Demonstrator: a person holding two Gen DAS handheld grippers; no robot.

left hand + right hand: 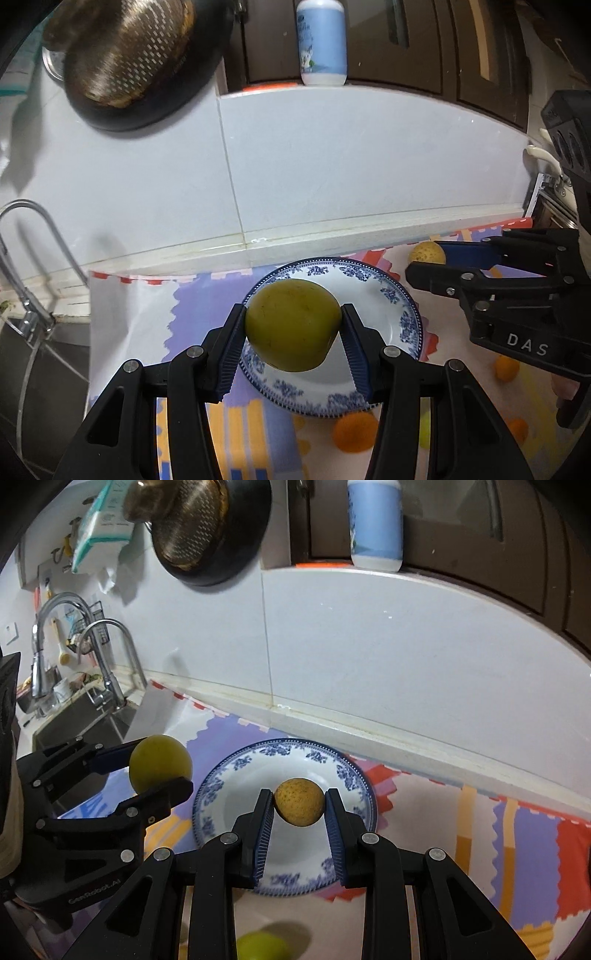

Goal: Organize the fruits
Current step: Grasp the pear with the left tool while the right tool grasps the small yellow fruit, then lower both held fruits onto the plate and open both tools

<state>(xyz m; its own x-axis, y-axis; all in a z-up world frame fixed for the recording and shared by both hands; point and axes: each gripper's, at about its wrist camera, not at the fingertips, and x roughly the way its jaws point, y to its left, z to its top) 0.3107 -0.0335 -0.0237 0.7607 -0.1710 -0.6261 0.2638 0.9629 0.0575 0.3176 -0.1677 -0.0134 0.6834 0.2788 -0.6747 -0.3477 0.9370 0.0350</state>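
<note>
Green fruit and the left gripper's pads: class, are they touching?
Touching. The left wrist view shows both pads pressed against the green fruit's sides, held above the plate.

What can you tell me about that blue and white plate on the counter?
The plate is round and looks like glazed ceramic: a white centre, a blue floral band around the rim and a fine dotted edge. It lies flat and upright on a colourful patterned mat near the tiled wall. What shows of its centre is bare; the green fruit and the speckled yellow fruit are gripped in front of it.
</note>
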